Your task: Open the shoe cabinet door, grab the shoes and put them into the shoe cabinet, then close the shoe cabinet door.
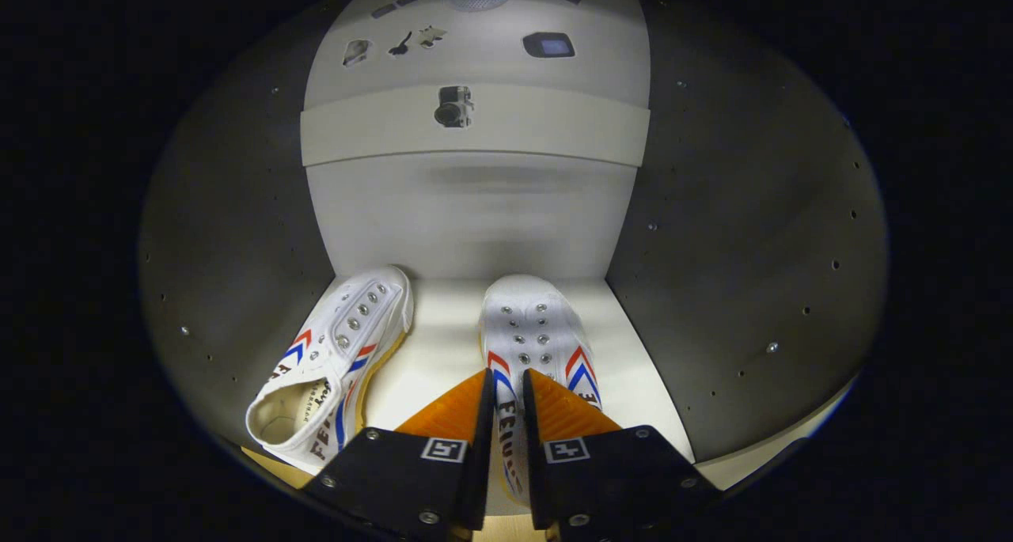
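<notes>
Tool (506, 392) fingers clamped on right shoe (534, 336), pinching its side wall; shoe sits on shoe cabinet (443, 344) floor, toe pointing far. Left shoe (332, 360) beside it, angled. Side lettering partly hidden, starts "FEI".

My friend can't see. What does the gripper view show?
The hand-held gripper pinches the side of a white shoe inside the shoe cabinet. A second white shoe lies to its left on the same shelf.
</notes>
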A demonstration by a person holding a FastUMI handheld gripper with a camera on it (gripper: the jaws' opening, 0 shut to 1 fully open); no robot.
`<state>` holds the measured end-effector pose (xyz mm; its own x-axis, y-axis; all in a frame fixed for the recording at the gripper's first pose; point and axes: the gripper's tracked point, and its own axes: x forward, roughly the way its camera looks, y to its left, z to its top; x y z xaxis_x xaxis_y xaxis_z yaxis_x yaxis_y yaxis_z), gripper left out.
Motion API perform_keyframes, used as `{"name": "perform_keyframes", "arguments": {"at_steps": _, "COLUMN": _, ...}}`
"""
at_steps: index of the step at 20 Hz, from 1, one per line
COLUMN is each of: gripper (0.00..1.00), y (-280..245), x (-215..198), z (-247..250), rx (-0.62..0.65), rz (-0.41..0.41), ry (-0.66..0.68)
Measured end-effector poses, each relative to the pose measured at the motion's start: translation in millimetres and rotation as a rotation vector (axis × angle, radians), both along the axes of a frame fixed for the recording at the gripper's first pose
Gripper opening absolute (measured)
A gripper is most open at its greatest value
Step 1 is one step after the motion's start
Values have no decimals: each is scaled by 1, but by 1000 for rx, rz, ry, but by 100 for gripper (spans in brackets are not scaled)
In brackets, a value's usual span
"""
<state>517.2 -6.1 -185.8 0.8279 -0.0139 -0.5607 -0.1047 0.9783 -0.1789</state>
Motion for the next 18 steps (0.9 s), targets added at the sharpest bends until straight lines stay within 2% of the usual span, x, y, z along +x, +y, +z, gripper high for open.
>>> {"name": "perform_keyframes", "arguments": {"at_steps": 1, "gripper": 26, "y": -4, "x": -2, "z": 9, "rx": -18, "rz": -13, "ry": -30}}
{"name": "perform_keyframes", "arguments": {"at_steps": 2, "gripper": 37, "y": -5, "x": -7, "z": 17, "rx": -22, "rz": -18, "ry": -51}}
{"name": "perform_keyframes", "arguments": {"at_steps": 3, "gripper": 42, "y": -5, "x": -15, "z": 25, "rx": -15, "rz": -21, "ry": -63}}
{"name": "perform_keyframes", "arguments": {"at_steps": 4, "gripper": 55, "y": -5, "x": -25, "z": 35, "rx": 4, "rz": -23, "ry": -79}}
{"name": "perform_keyframes", "arguments": {"at_steps": 5, "gripper": 58, "y": -4, "x": -35, "z": 48, "rx": 24, "rz": -25, "ry": -106}}
{"name": "perform_keyframes", "arguments": {"at_steps": 7, "gripper": 72, "y": -4, "x": -59, "z": 74, "rx": 37, "rz": -26, "ry": -162}}
{"name": "perform_keyframes", "arguments": {"at_steps": 8, "gripper": 82, "y": -5, "x": -73, "z": 86, "rx": 36, "rz": -26, "ry": -191}}
{"name": "perform_keyframes", "arguments": {"at_steps": 9, "gripper": 86, "y": -4, "x": -88, "z": 98, "rx": 35, "rz": -22, "ry": -217}}
{"name": "perform_keyframes", "arguments": {"at_steps": 12, "gripper": 94, "y": -5, "x": -133, "z": 127, "rx": 37, "rz": -16, "ry": -273}}
{"name": "perform_keyframes", "arguments": {"at_steps": 18, "gripper": 94, "y": -22, "x": -226, "z": 182, "rx": 37, "rz": -69, "ry": -379}}
